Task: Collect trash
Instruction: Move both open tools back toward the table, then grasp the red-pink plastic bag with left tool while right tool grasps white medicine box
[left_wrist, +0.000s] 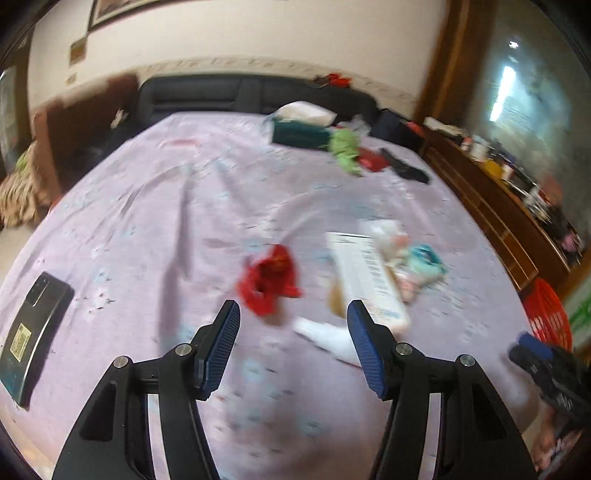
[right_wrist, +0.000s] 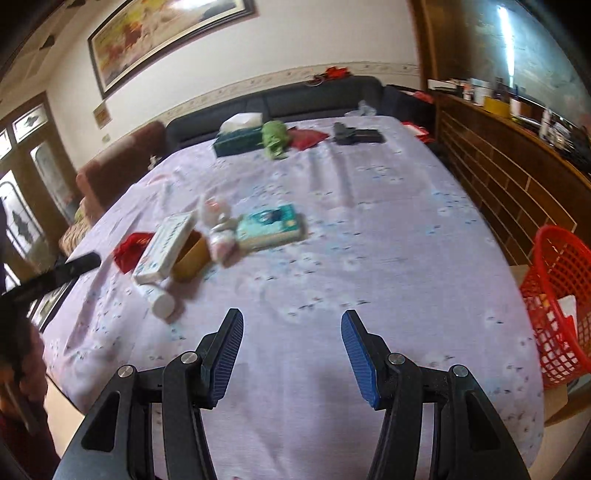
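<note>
The left gripper (left_wrist: 293, 317) hangs over a lilac bedsheet (left_wrist: 147, 206), its blue-padded jaws apart with nothing between them. Just beyond the fingertips lies a crumpled red wrapper (left_wrist: 271, 280); to its right a long white box (left_wrist: 365, 273) lies beside a blurred heap of pale packets (left_wrist: 410, 258). A dark phone (left_wrist: 33, 332) rests near left. A red basket (left_wrist: 546, 314) stands at the right edge.
</note>
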